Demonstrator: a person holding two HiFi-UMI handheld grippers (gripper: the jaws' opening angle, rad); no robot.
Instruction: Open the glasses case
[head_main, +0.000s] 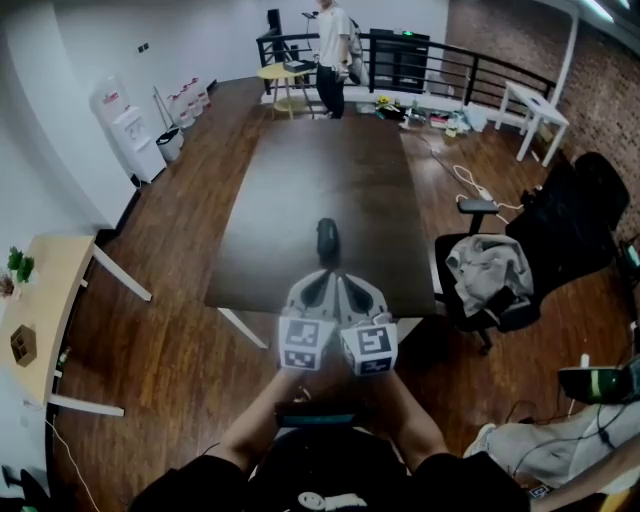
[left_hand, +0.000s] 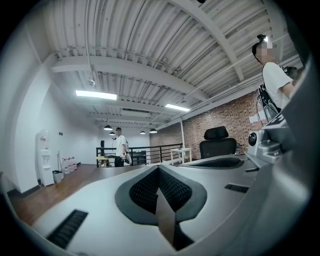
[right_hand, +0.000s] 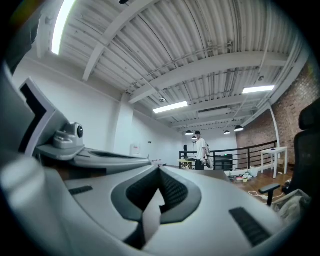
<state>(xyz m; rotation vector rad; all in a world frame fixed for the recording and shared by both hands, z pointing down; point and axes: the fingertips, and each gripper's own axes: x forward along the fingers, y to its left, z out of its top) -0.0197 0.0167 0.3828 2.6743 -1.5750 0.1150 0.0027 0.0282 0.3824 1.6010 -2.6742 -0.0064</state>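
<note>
Your left hand-held gripper (head_main: 320, 277) and right hand-held gripper (head_main: 345, 279) are closed, empty; their own bodies hide the glasses case (head_main: 327, 238) on the desk (head_main: 300, 190) from both gripper views.

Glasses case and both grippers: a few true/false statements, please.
1. The glasses case lies on the dark table. True.
2. The left gripper clamps the case. False: its jaws are shut with nothing between them.
3. The right gripper has its jaws shut and empty. True.
4. The office chair right of the table is bare. False: a grey garment lies on it.
</note>
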